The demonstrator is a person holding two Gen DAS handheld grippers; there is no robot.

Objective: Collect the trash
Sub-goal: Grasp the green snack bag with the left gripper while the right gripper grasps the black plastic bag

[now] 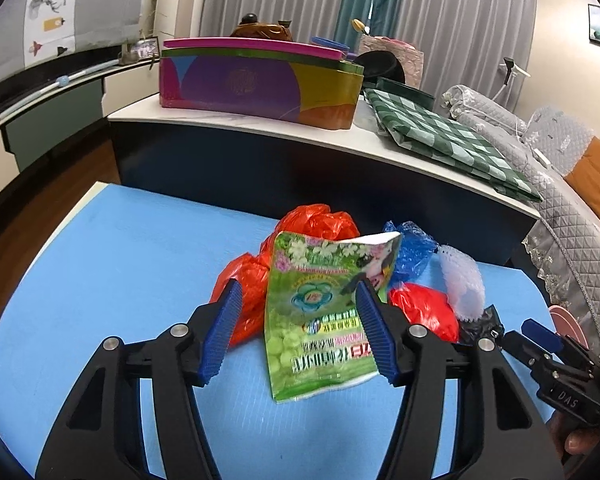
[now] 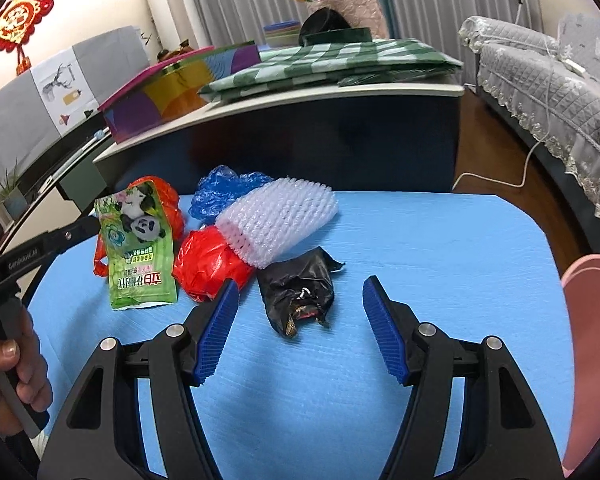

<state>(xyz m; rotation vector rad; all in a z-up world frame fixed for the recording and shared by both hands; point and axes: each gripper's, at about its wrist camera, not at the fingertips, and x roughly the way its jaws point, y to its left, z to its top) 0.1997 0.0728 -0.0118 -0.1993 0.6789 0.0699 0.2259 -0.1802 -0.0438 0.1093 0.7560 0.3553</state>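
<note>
A pile of trash lies on a blue mat (image 1: pixel 112 248) (image 2: pixel 440 248). A green panda pouch (image 1: pixel 320 316) (image 2: pixel 138 256) stands between the fingers of my open left gripper (image 1: pixel 298 292), not pinched. Behind it are a red plastic bag (image 1: pixel 316 222) (image 2: pixel 168 200), a second red bag (image 1: pixel 424 308) (image 2: pixel 206 260), a blue bag (image 1: pixel 414 246) (image 2: pixel 224 190) and a white foam net (image 1: pixel 462 280) (image 2: pixel 280 216). A crumpled black bag (image 2: pixel 300 288) (image 1: pixel 480 324) lies just ahead of my open, empty right gripper (image 2: pixel 298 292).
A pink bin (image 2: pixel 592 344) (image 1: pixel 568 324) stands at the mat's right edge. Behind the mat is a dark cabinet (image 1: pixel 260 168) with a colourful box (image 1: pixel 260 84) and a green checked cloth (image 1: pixel 452 136). A quilted sofa (image 2: pixel 548 92) is at the right.
</note>
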